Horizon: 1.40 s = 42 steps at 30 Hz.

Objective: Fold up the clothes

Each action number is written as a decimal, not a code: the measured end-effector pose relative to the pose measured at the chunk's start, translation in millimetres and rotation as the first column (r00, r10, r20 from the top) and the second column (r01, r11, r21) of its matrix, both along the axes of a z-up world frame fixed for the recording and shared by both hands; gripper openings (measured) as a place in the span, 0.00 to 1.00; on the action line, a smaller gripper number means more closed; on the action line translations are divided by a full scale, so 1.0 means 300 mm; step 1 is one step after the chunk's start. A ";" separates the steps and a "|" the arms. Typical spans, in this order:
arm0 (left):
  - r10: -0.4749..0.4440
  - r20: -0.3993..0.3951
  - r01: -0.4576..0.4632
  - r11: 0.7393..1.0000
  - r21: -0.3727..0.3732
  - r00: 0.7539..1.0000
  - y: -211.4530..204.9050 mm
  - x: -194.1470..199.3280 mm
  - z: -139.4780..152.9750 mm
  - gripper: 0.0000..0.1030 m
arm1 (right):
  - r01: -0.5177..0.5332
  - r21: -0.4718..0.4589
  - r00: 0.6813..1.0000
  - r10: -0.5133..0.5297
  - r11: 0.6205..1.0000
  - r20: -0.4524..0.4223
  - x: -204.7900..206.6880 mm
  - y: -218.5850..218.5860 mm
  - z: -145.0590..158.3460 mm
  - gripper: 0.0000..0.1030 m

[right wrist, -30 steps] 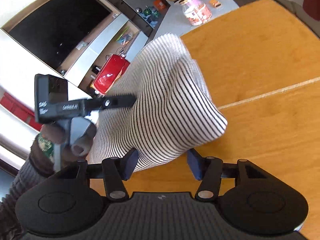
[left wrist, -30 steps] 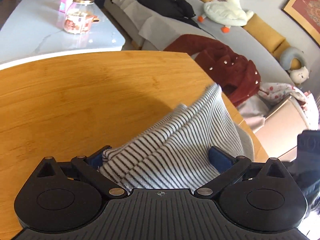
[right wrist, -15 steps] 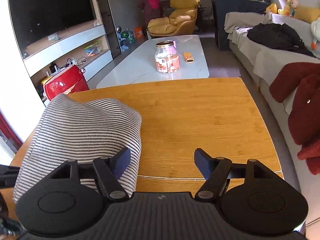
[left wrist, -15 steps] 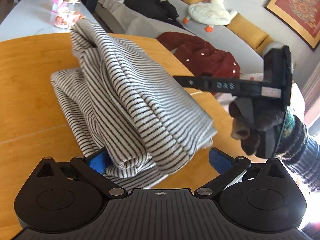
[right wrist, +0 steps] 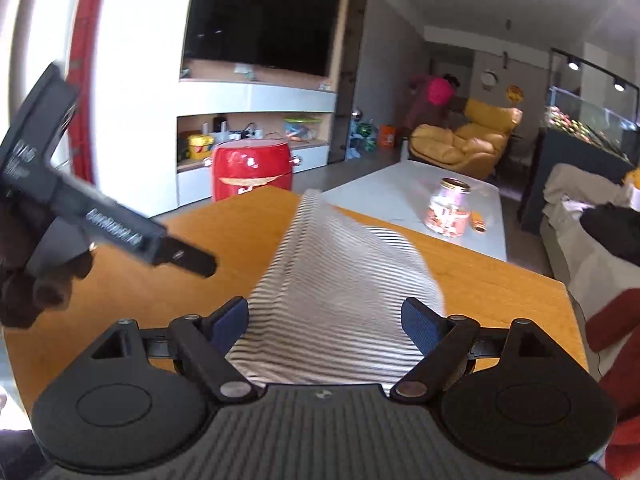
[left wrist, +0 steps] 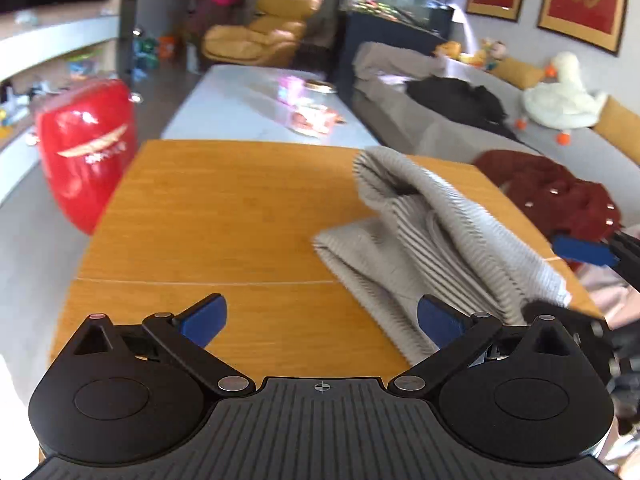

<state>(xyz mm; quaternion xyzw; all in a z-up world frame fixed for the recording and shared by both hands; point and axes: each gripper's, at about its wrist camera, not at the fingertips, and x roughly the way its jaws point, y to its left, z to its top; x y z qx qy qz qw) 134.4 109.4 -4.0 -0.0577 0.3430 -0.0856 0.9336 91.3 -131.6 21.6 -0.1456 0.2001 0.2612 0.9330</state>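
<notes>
A grey-and-white striped garment (left wrist: 436, 232) lies folded in a bulky stack on the right half of the wooden table (left wrist: 224, 216). My left gripper (left wrist: 320, 318) is open over bare wood, with the garment just beyond its right finger. In the right wrist view the garment (right wrist: 336, 280) runs away from me between the wide-apart fingers of my open right gripper (right wrist: 325, 320). A dark gloved hand (right wrist: 28, 284) holds the left gripper (right wrist: 192, 260) to the garment's left, clear of the cloth. One blue finger of the right gripper (left wrist: 580, 250) shows at the garment's right edge.
A red drum-shaped stool (left wrist: 84, 156) stands off the table's left far corner. Beyond is a white coffee table (right wrist: 404, 196) with a jar (right wrist: 448, 212). A grey sofa (left wrist: 440, 136) on the right holds a dark red coat (left wrist: 560, 192), a black garment and a goose plush.
The left gripper has let go of the garment and swung left over bare table. The garment now lies folded on the table, and the right gripper has come round to its near end.
</notes>
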 end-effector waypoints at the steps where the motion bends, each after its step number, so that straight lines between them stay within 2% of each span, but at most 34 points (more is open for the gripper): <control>1: 0.008 -0.011 -0.008 1.000 -0.018 1.000 0.000 0.003 0.000 1.00 | -0.004 -0.030 1.000 0.004 1.000 0.016 -0.005 0.025 -0.018 0.82; 3: -0.002 -0.036 0.000 0.998 -0.064 0.999 -0.011 0.007 -0.001 1.00 | -0.010 -0.090 0.999 0.014 0.996 0.048 -0.016 0.074 -0.054 0.82; 5: -0.009 -0.039 0.006 0.997 -0.073 0.999 -0.014 -0.006 -0.001 1.00 | -0.014 -0.149 0.997 0.026 0.989 0.078 -0.027 0.123 -0.091 0.82; 8: -0.021 -0.042 0.017 0.996 -0.091 0.999 -0.017 -0.014 0.005 1.00 | -0.013 -0.116 0.998 0.020 0.993 0.058 -0.018 0.107 -0.080 0.82; 11: -0.038 -0.053 0.031 0.992 -0.121 0.998 -0.023 -0.008 -0.009 1.00 | 0.005 -0.015 1.000 -0.005 1.000 -0.006 0.008 0.052 -0.039 0.71; 13: -0.050 -0.061 0.041 0.989 -0.142 0.997 -0.026 -0.002 -0.020 1.00 | 0.034 0.065 0.998 -0.030 0.997 -0.059 0.033 -0.005 -0.013 0.53; 15: -0.087 -0.069 0.073 0.980 -0.187 0.994 -0.034 -0.002 -0.035 0.99 | 0.054 0.132 0.993 -0.040 0.990 -0.107 0.056 -0.064 0.011 0.40; 16: -0.111 -0.072 0.093 0.972 -0.214 0.991 -0.040 -0.004 -0.042 0.96 | 0.058 0.155 0.991 -0.039 0.986 -0.125 0.065 -0.087 0.024 0.33; 18: -0.165 -0.079 0.138 0.954 -0.266 0.983 -0.054 -0.003 -0.061 0.73 | 0.045 0.169 0.993 -0.026 0.985 -0.118 0.063 -0.109 0.062 0.25; 21: -0.272 -0.098 0.226 0.916 -0.331 0.957 -0.090 0.015 -0.107 0.61 | 0.013 0.191 0.995 0.007 0.982 -0.102 0.053 -0.132 0.131 0.21; 25: -0.304 -0.098 0.250 0.898 -0.363 0.948 -0.130 0.035 -0.144 0.60 | -0.076 0.267 0.975 0.128 0.961 -0.182 0.037 -0.117 0.191 0.21; 28: -0.317 -0.094 0.261 0.889 -0.376 0.944 -0.148 0.046 -0.167 0.60 | -0.092 0.290 0.944 0.177 0.953 -0.279 0.047 -0.093 0.142 0.21; 30: -0.321 -0.085 0.275 0.899 -0.340 0.943 -0.142 0.026 -0.162 0.60 | -0.065 0.303 0.927 0.170 0.951 -0.334 0.072 -0.078 0.087 0.22; 32: -0.325 -0.073 0.292 0.912 -0.288 0.943 -0.130 -0.002 -0.149 0.62 | -0.046 0.285 0.927 0.147 0.957 -0.346 0.084 -0.067 0.046 0.22; 34: -0.329 -0.061 0.307 0.922 -0.235 0.942 -0.119 -0.030 -0.136 0.64 | -0.053 0.265 0.935 0.141 0.963 -0.326 0.068 -0.048 0.027 0.24; 35: -0.331 -0.056 0.314 0.927 -0.208 0.942 -0.113 -0.044 -0.130 0.68 | -0.054 0.251 0.941 0.133 0.966 -0.311 0.057 -0.037 0.024 0.24; 36: -0.334 -0.050 0.320 0.930 -0.181 0.941 -0.107 -0.058 -0.123 0.83 | -0.056 0.232 0.949 0.124 0.971 -0.289 0.044 -0.021 0.022 0.27; 37: -0.336 -0.044 0.326 0.933 -0.154 0.941 -0.101 -0.072 -0.117 0.89 | -0.058 0.213 0.956 0.116 0.975 -0.268 0.031 -0.009 0.019 0.28; 39: -0.335 -0.035 0.331 0.939 -0.092 0.942 -0.082 -0.102 -0.103 0.92 | -0.058 0.182 0.968 0.100 0.982 -0.229 0.010 0.016 0.014 0.33; 40: -0.317 -0.032 0.315 0.948 -0.055 0.948 -0.058 -0.120 -0.090 0.92 | -0.057 0.173 0.971 0.095 0.983 -0.218 0.001 0.029 0.009 0.38; 41: -0.292 -0.024 0.291 0.956 -0.042 0.956 -0.033 -0.132 -0.074 0.92 | -0.059 0.160 0.976 0.090 0.985 -0.200 -0.014 0.040 0.004 0.39; 42: -0.273 -0.015 0.272 0.961 -0.060 0.962 -0.011 -0.138 -0.054 0.92 | -0.060 0.146 0.980 0.086 0.988 -0.179 -0.031 0.052 -0.001 0.44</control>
